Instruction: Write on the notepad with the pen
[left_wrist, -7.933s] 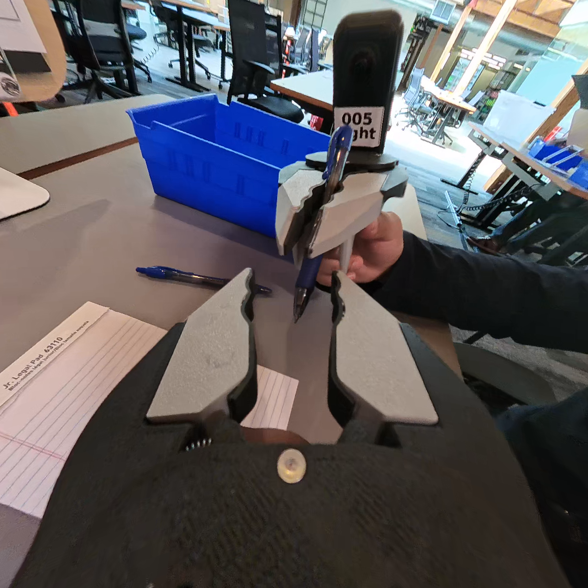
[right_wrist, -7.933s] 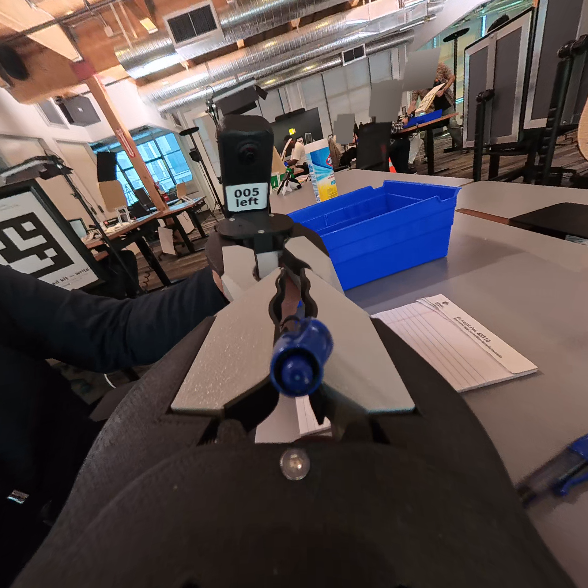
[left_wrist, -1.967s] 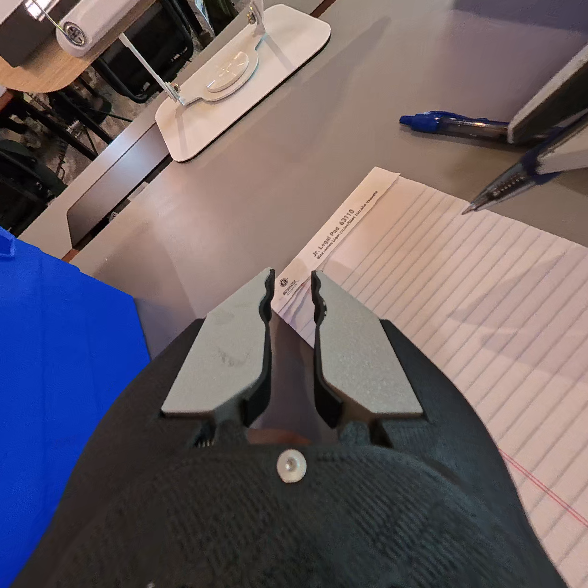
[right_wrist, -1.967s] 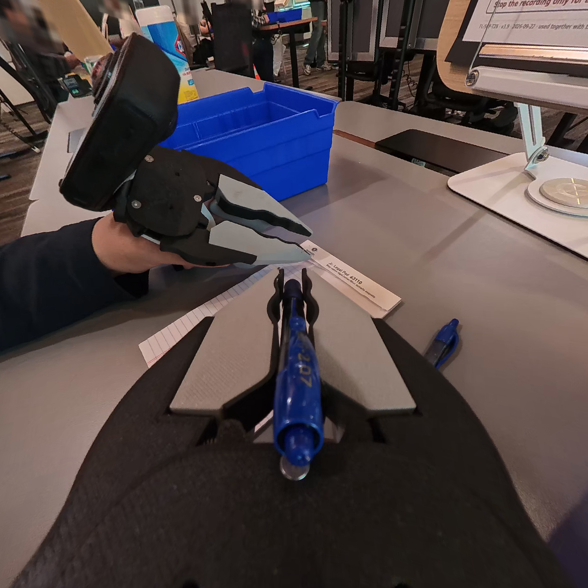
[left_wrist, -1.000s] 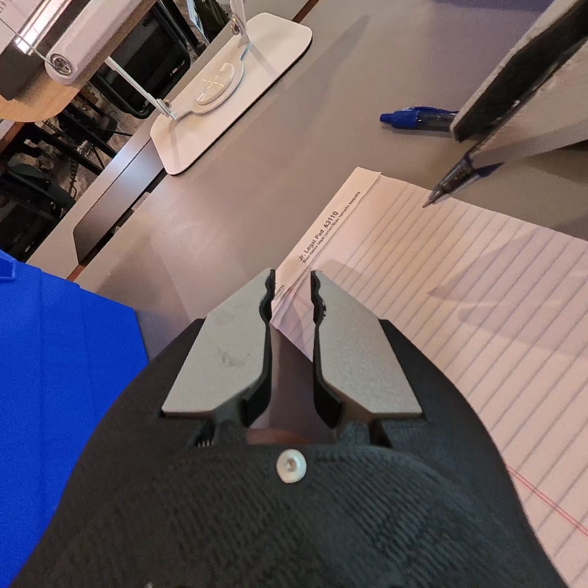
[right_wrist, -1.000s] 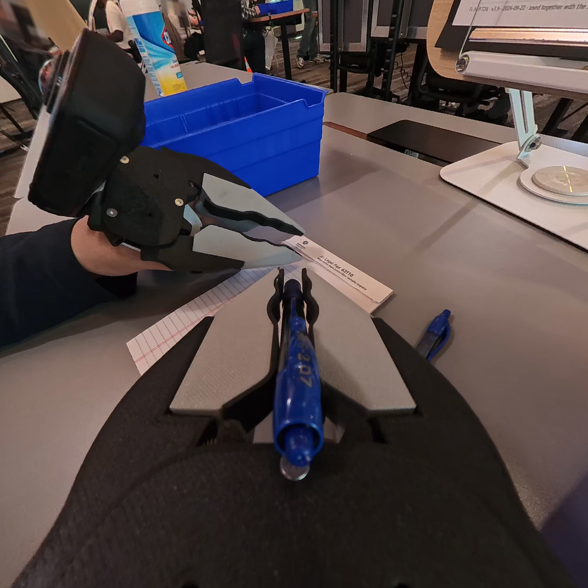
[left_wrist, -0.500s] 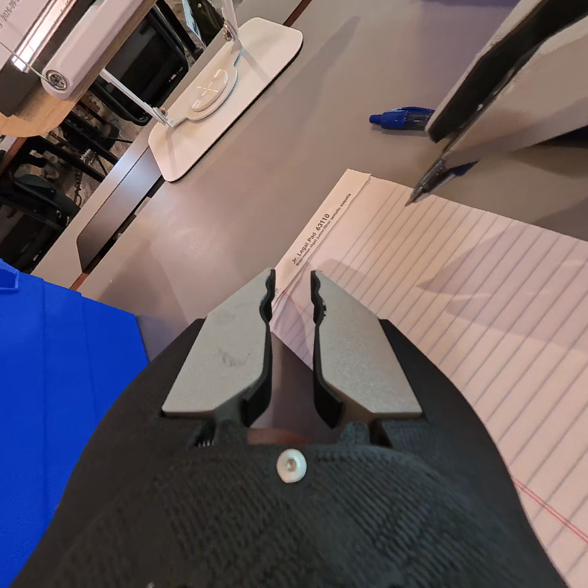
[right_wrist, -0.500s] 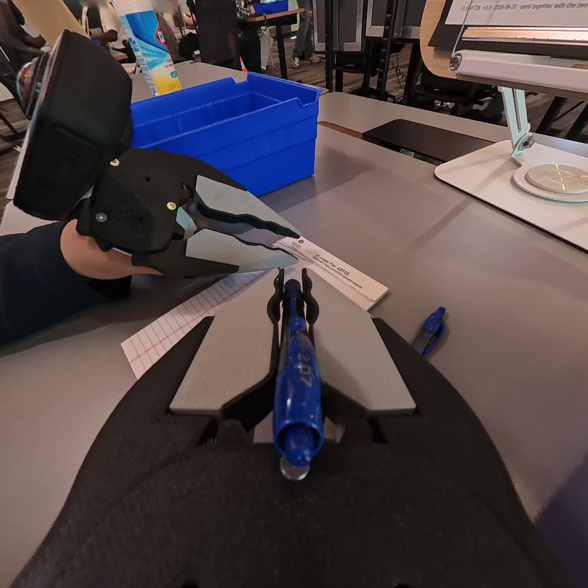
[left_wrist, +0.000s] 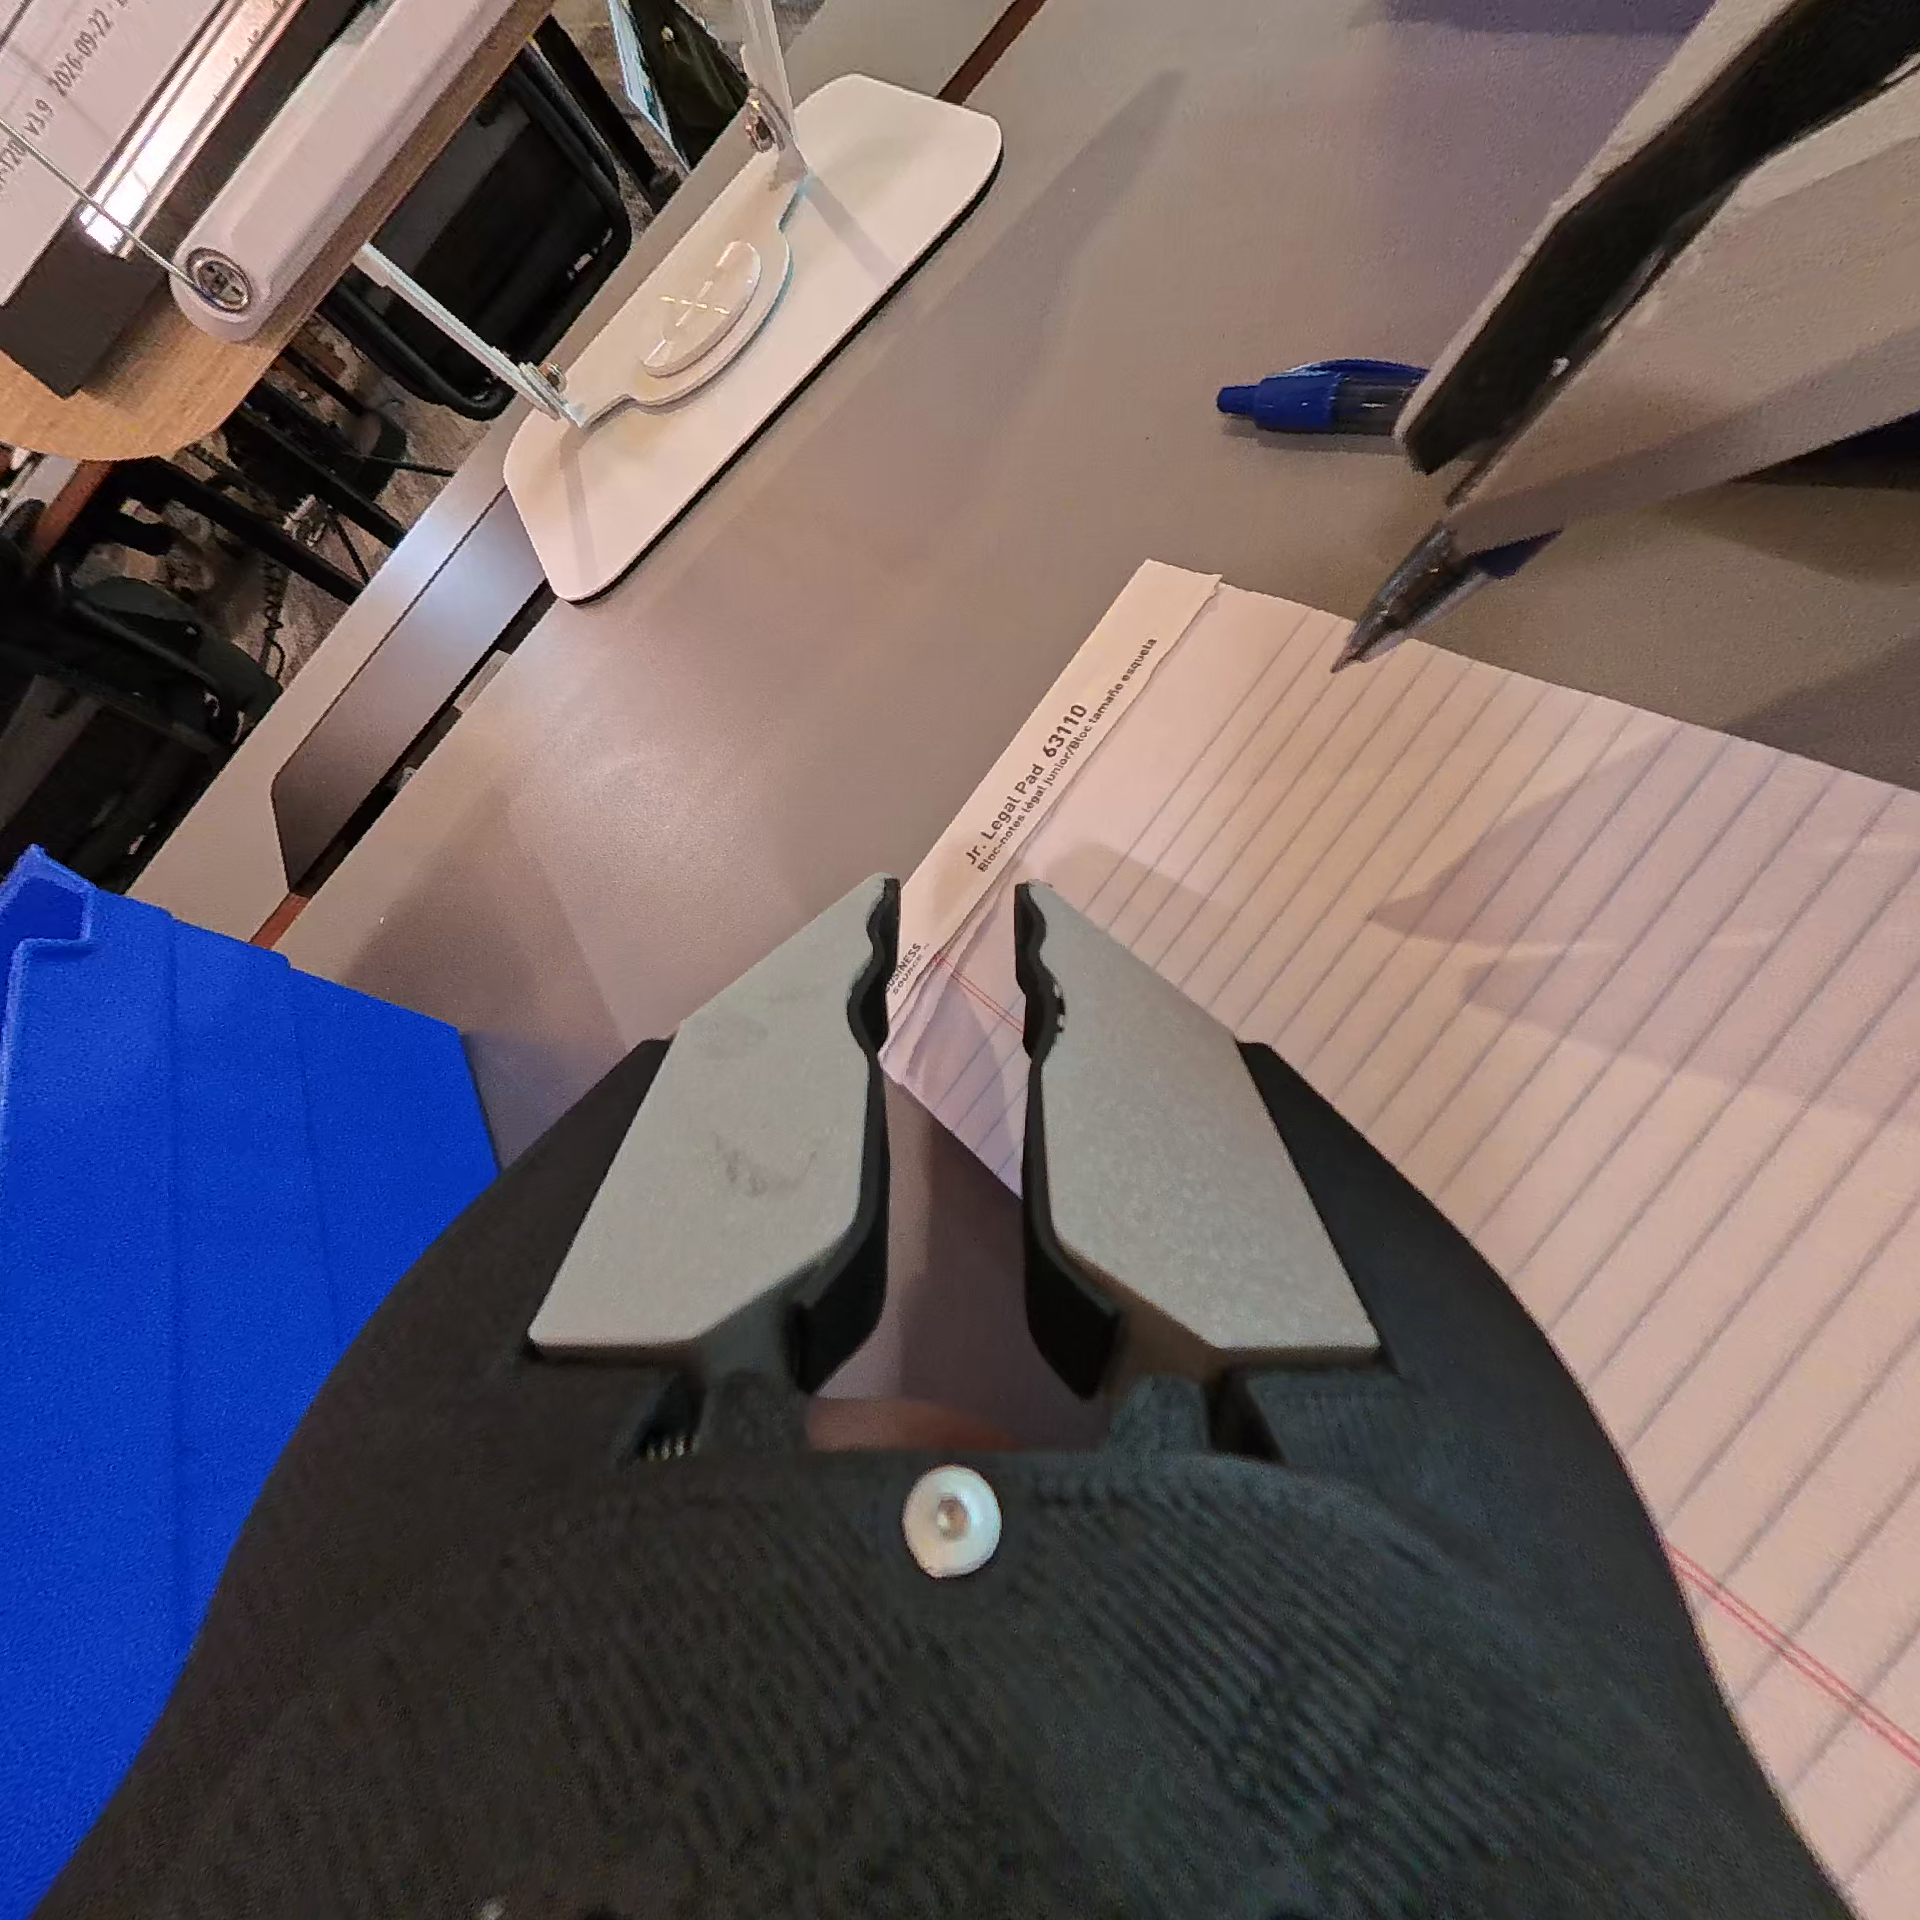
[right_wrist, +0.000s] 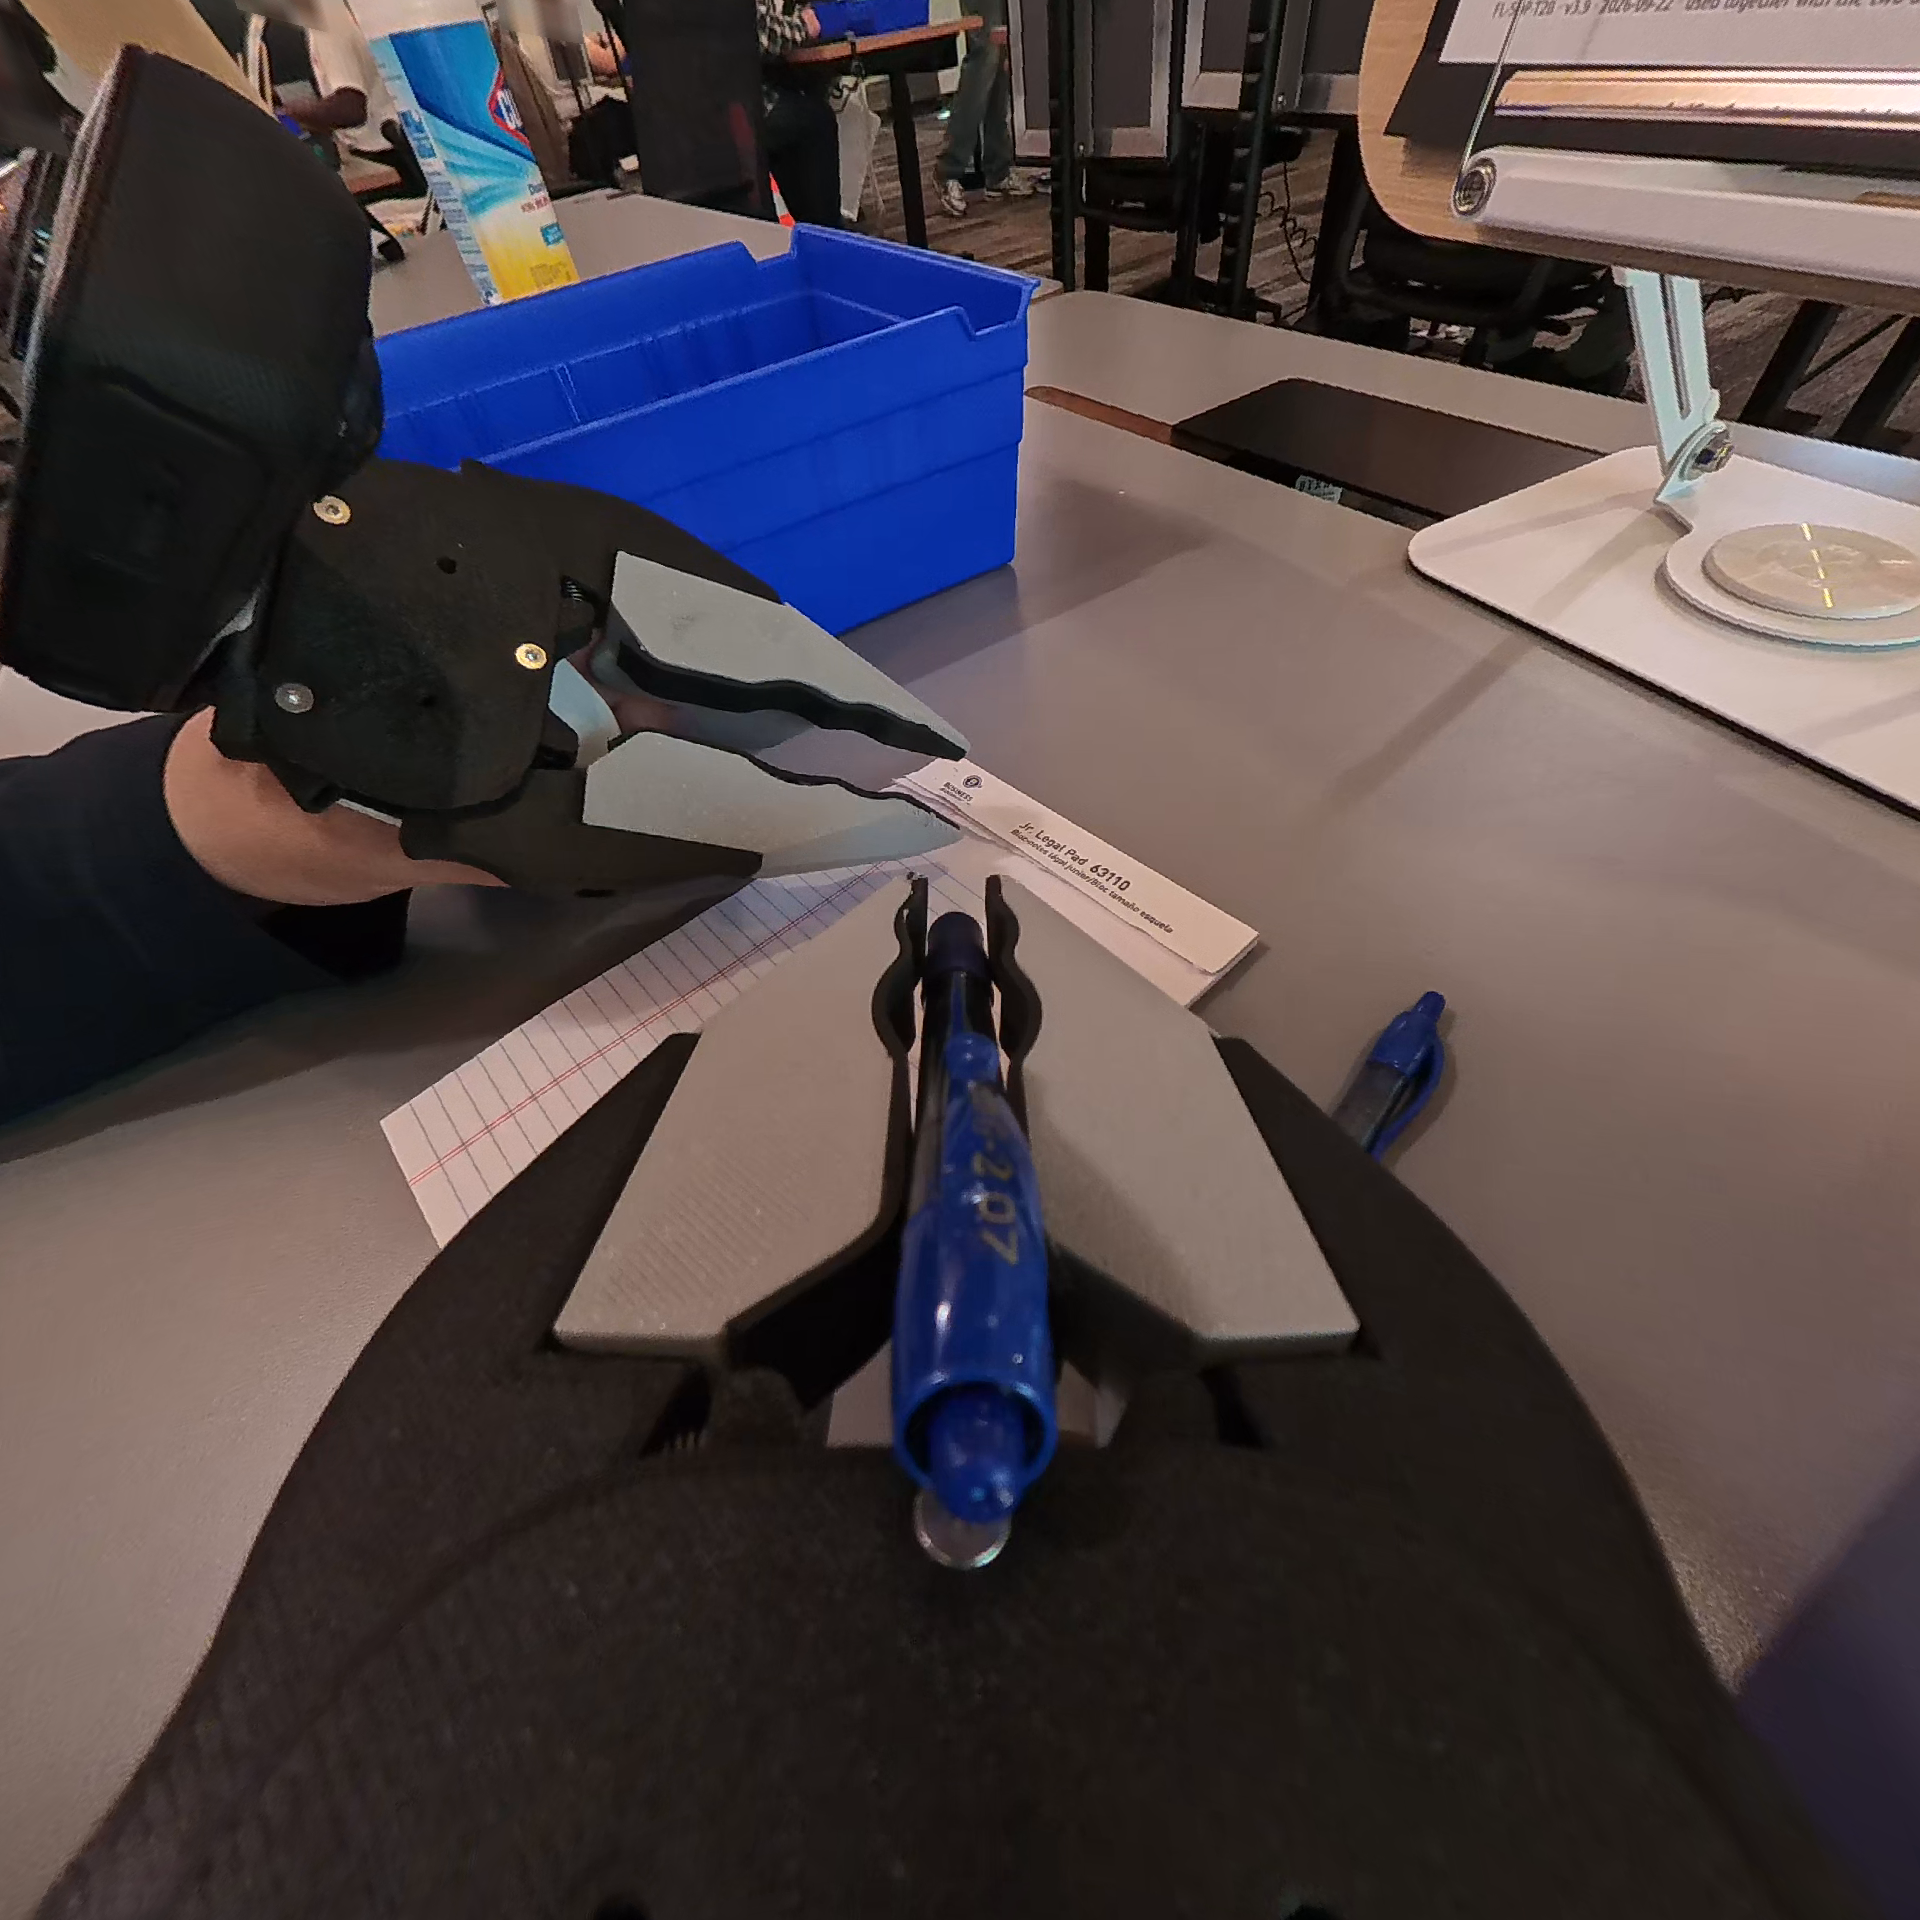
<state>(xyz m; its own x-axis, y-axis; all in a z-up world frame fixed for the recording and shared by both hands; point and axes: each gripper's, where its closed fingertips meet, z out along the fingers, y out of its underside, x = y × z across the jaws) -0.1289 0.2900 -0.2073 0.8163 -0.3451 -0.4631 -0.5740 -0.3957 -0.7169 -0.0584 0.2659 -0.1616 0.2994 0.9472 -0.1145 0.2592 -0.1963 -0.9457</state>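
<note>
A white lined notepad (left_wrist: 1455, 987) lies on the grey table; it also shows in the right wrist view (right_wrist: 582, 1049). My left gripper (left_wrist: 954, 914) is open by a narrow gap, empty, with its tips over the pad's top corner; the right wrist view shows it (right_wrist: 951, 790) low on that corner. My right gripper (right_wrist: 951, 904) is shut on a blue pen (right_wrist: 971, 1195). In the left wrist view the pen's tip (left_wrist: 1392, 613) pokes out of the right gripper (left_wrist: 1444, 488) at the pad's far edge. I cannot tell whether it touches the paper.
A second blue pen (right_wrist: 1392, 1070) lies on the table right of the pad, also in the left wrist view (left_wrist: 1309, 395). A blue bin (right_wrist: 727, 436) stands behind the left gripper. A white stand base (right_wrist: 1662, 582) sits at the far right. My right fingertips sit around 9 centimeters from my left ones. It is some 25 centimeters from my left tips to the white stand base (right_wrist: 1662, 582).
The right gripper has brought the pen closer, its tip now near the pad's top edge. The left gripper, earlier wide open facing the right one, has narrowed and slid onto the pad's corner.
</note>
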